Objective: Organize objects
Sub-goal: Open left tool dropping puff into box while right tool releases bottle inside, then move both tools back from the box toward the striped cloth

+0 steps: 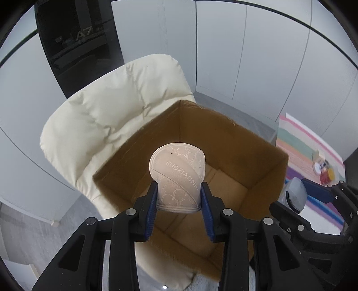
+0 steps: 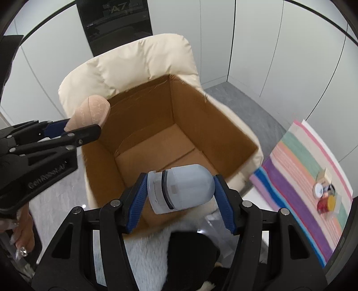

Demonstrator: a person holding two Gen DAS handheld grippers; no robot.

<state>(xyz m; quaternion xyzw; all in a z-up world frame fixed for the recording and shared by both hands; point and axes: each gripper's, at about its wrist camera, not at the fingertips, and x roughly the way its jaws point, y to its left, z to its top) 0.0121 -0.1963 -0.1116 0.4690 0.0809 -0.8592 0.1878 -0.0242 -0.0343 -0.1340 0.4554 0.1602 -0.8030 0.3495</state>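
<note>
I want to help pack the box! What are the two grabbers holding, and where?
Left gripper: a pink patterned insole, with its narrow end between the pads. Right gripper: a pale grey-white domed plastic container, squeezed end to end.

The pale pink shoe sole point(image 1: 176, 176) bears the raised word "GUOXIAONIU" across its patterned surface. The dark panel point(image 2: 115, 20) behind the cream chair shows "A7" in pale letters. Moulded lettering on the black gripper body point(image 2: 47, 170) is too blurred to read.
</note>
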